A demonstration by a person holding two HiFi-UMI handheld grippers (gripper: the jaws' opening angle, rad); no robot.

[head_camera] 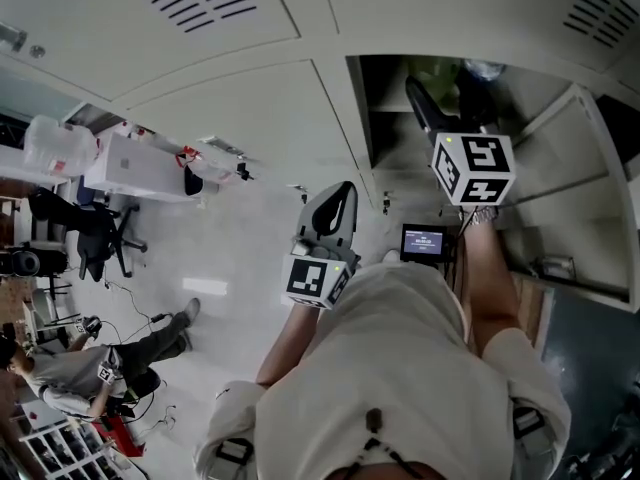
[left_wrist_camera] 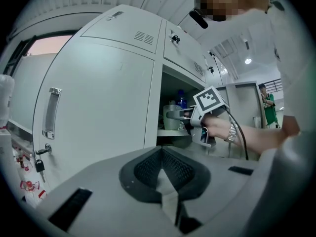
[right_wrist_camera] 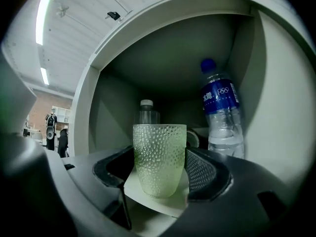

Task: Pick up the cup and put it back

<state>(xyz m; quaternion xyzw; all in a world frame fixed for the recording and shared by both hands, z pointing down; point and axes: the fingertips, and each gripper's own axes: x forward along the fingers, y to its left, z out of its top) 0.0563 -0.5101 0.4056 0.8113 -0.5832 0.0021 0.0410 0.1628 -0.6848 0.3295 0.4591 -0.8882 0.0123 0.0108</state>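
Note:
A pale green dimpled glass cup stands upright at the front edge of a white shelf inside an open locker. My right gripper reaches into the locker, and its two pads press the cup's left and right sides. The left gripper view shows the same cup on the shelf, with the right gripper on it. In the head view the right gripper pokes into the locker opening. My left gripper hangs back in front of the closed doors, shut and empty; the head view also shows the left gripper.
A blue-labelled water bottle stands to the cup's right, a smaller clear bottle behind it. The locker door swings open at the right. Closed locker doors with hanging keys lie left. A person sits on the floor.

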